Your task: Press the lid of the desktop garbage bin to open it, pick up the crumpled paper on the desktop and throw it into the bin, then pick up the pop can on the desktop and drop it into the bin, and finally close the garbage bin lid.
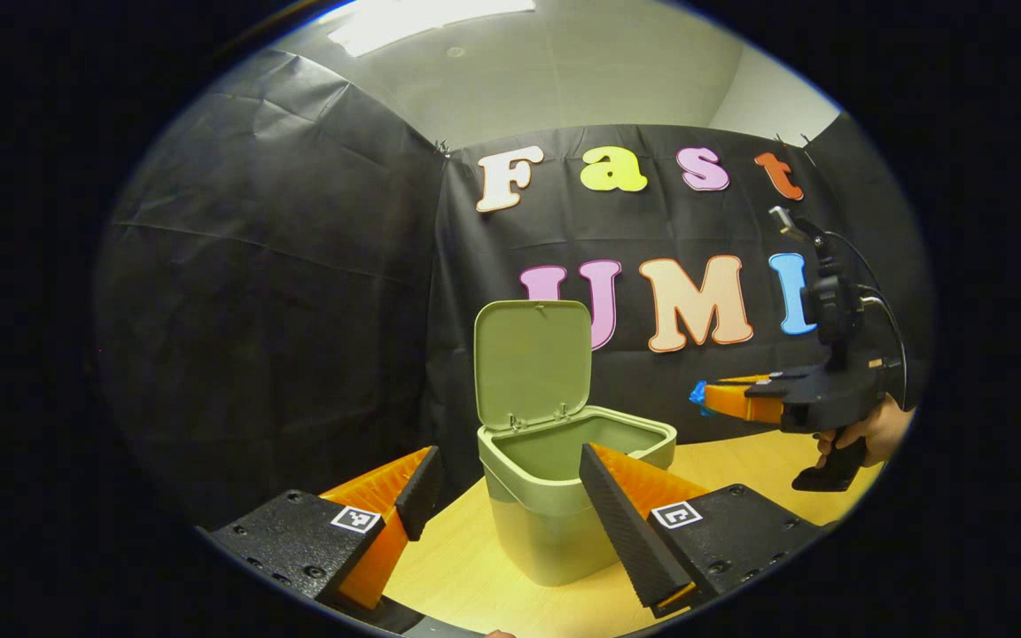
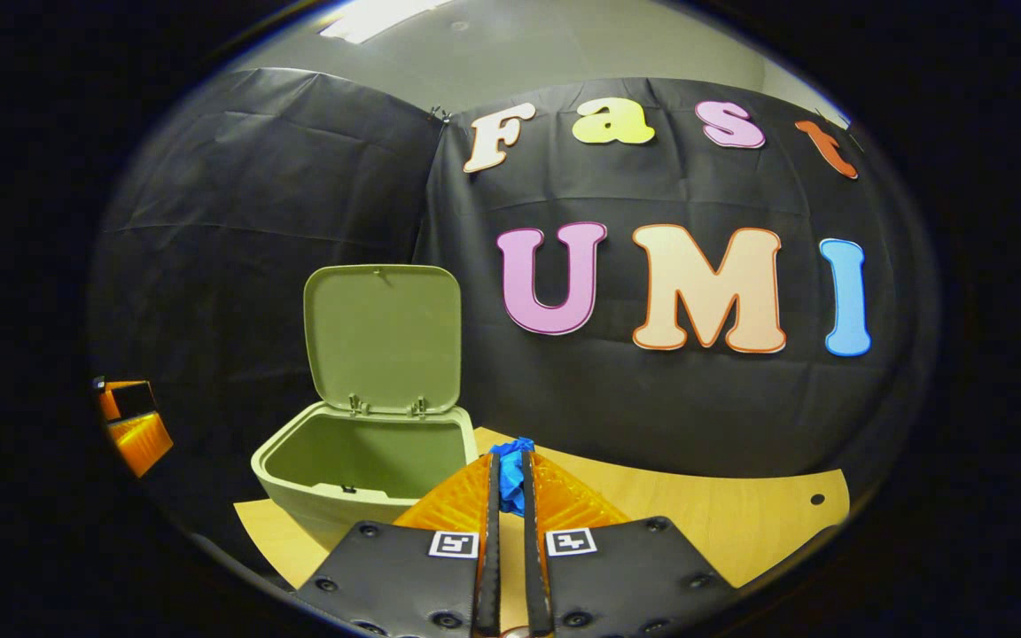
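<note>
Looking along the left gripper, its fingers spread wide, the left gripper view shows the bin on the table, lid upright, and a hand holding the right gripper beside it. In the right gripper view, that gripper pinches something small and blue, unidentifiable, just right of the bin. No brand or label is legible on the bin.

The bin and its raised lid are a matte sage green, plain all over. The worktop is pale yellowish wood grain. A crumpled bright blue scrap sits between the right gripper fingers.
</note>
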Available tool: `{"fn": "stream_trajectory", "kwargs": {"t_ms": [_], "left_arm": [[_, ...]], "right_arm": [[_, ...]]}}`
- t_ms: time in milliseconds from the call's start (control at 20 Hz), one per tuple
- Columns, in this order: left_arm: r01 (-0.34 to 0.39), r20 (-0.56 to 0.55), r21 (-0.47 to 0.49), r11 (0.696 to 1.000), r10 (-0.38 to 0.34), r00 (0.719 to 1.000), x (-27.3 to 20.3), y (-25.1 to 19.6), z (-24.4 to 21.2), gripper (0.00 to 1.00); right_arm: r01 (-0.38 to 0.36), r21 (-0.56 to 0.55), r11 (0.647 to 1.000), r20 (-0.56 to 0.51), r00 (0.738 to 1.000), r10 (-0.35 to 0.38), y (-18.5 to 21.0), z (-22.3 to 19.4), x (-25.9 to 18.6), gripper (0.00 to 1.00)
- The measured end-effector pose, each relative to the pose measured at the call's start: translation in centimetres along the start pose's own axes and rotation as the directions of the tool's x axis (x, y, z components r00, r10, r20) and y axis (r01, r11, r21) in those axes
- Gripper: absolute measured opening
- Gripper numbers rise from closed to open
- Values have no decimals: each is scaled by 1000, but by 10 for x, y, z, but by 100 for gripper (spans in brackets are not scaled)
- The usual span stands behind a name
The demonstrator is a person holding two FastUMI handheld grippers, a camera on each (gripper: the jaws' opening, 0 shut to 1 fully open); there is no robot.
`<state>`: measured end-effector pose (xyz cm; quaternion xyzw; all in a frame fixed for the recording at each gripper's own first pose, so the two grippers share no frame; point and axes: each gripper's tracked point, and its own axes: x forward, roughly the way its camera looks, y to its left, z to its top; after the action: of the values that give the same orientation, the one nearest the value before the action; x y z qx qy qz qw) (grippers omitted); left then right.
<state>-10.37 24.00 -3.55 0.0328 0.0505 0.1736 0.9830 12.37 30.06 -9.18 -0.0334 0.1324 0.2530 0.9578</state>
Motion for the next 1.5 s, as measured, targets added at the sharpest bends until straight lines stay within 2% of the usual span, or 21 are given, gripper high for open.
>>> {"fn": "stream_trajectory", "kwargs": {"t_ms": [150, 200, 300, 450, 500, 650, 850, 1100, 1200, 1400, 1450, 1500], "left_arm": [[-2, -17, 4, 1000, 2, 1000, 0, 9, -9, 99], [-1, -24, 8, 1000, 2, 1000, 2, 11, -11, 95], [1, -34, 17, 1000, 0, 999, 4, 14, -17, 95], [12, -46, 23, 1000, -11, 999, 10, 15, -22, 95], [19, -48, 21, 1000, -18, 999, 13, 12, -23, 95], [43, -49, 13, 999, -42, 998, 19, 1, -27, 95], [98, -42, 1, 995, -98, 994, 29, -25, -27, 95], [213, -30, -13, 977, -213, 977, 36, -84, -28, 95], [263, -38, -22, 965, -263, 964, 37, -111, -35, 95], [356, -73, -41, 934, -358, 931, 32, -164, -53, 95], [379, -83, -44, 924, -381, 921, 30, -177, -59, 95], [401, -94, -42, 915, -403, 910, 27, -190, -66, 95]], "right_arm": [[-28, -17, 999, 2, 1000, 28, 27, 4, 17, 13], [-39, -25, 999, -1, 999, 39, 35, 3, 23, 13], [-60, -33, 998, -1, 998, 60, 53, 2, 36, 13], [-95, -13, 995, -10, 995, 95, 76, -3, 50, 15], [-114, 4, 994, -19, 993, 114, 82, -6, 53, 36], [-90, 16, 996, -7, 996, 91, 76, 1, 44, 100], [-28, -11, 1000, 43, 999, 29, 44, 7, 34, 98], [99, -17, 995, 100, 990, -97, -26, 16, -6, 98], [156, -32, 987, 111, 982, -152, -59, 16, -24, 100], [259, -15, 966, 99, 961, -256, -123, 7, -63, 98], [284, -8, 959, 91, 955, -282, -138, 3, -74, 100], [309, -4, 951, 81, 948, -308, -154, -3, -85, 98]]}}
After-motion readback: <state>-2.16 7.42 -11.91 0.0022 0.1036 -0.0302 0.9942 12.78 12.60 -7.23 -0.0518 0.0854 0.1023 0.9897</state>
